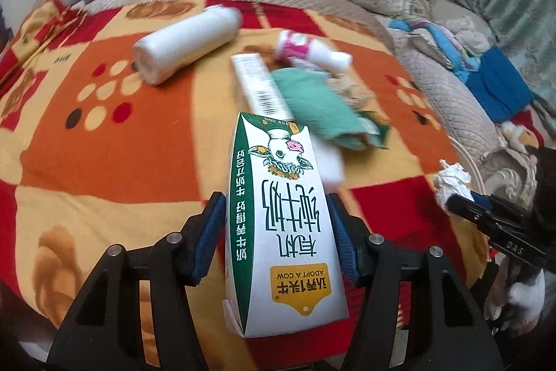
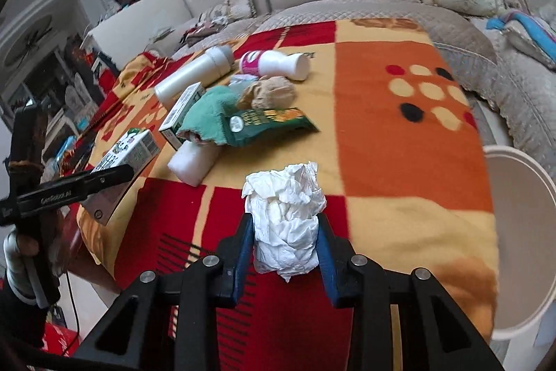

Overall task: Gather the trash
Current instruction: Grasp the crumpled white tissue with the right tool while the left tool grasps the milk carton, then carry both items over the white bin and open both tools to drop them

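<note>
left gripper [image 1: 278, 228]: clamped on milk carton [image 1: 278, 214], lower centre | right gripper [image 2: 285, 246]: clamped on crumpled tissue [image 2: 285, 214], lower centre | white bin [image 2: 517, 232]: right edge | remaining litter on blanket [image 2: 399, 127]: upper centre

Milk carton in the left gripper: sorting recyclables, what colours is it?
White carton with green sides, clearest in left wrist view.
</note>
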